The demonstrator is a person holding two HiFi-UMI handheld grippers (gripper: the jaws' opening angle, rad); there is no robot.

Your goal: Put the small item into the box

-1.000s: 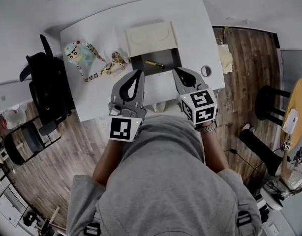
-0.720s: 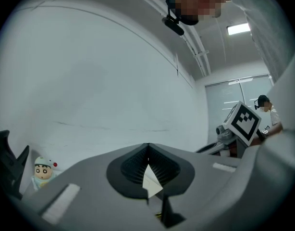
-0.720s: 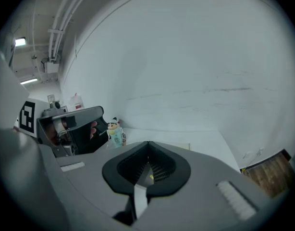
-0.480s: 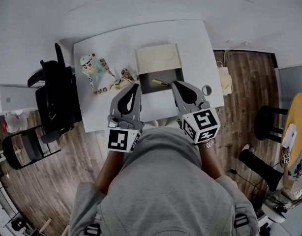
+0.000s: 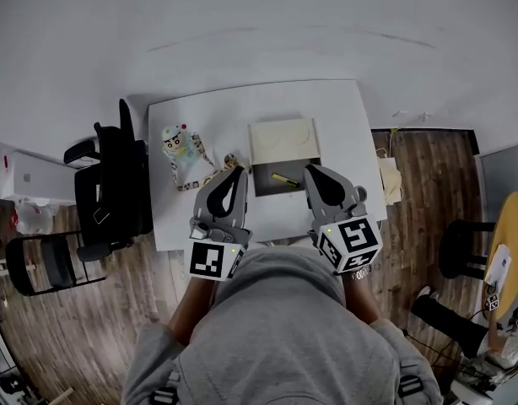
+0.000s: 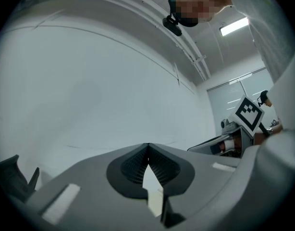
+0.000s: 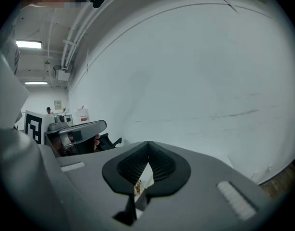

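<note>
Simply left tongs (image 5: 236,170) and right tongs (image 5: 310,169), both closed, empty, above table (image 5: 343,116).

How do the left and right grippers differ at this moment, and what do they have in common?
In the head view, the left gripper has its tip left of the open box, while the right gripper has its tip at the box's right edge. The left gripper's marker cube shows one face squarely; the right gripper's cube is turned and shows two faces. Shared: both have jaws together with nothing between them, and both are held near the person's chest.
</note>
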